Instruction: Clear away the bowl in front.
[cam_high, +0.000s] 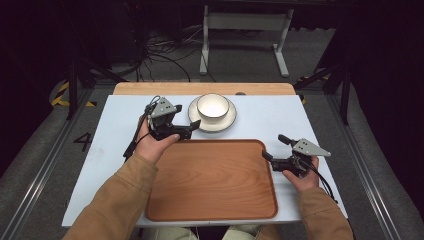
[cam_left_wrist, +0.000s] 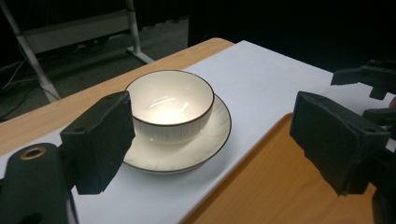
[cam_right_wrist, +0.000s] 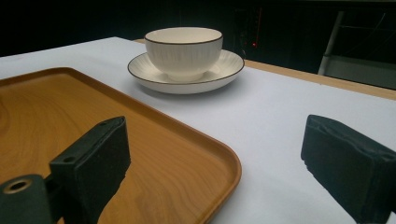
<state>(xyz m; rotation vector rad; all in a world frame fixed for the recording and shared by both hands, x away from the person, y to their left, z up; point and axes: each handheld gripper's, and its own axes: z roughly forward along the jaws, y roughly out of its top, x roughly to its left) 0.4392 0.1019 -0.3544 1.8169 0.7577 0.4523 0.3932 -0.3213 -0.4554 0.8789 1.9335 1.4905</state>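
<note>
A white bowl (cam_high: 213, 106) with a dark rim stands on a matching saucer plate (cam_high: 226, 123) at the back middle of the white table top. My left gripper (cam_high: 192, 129) is open and empty just left of the plate, jaws pointing at it. In the left gripper view the bowl (cam_left_wrist: 170, 105) and plate (cam_left_wrist: 187, 158) lie ahead between the wide jaws of the left gripper (cam_left_wrist: 217, 140). My right gripper (cam_high: 275, 147) is open and empty at the wooden tray's (cam_high: 212, 180) right far corner. The right gripper view (cam_right_wrist: 219, 163) shows the bowl (cam_right_wrist: 183, 49) farther off.
The large empty wooden tray (cam_right_wrist: 70, 116) takes up the near middle of the table, its far edge close to the plate (cam_right_wrist: 224, 70). White table surface (cam_high: 270, 117) is bare to the right of the plate. A white metal stand (cam_high: 245, 22) is on the floor behind.
</note>
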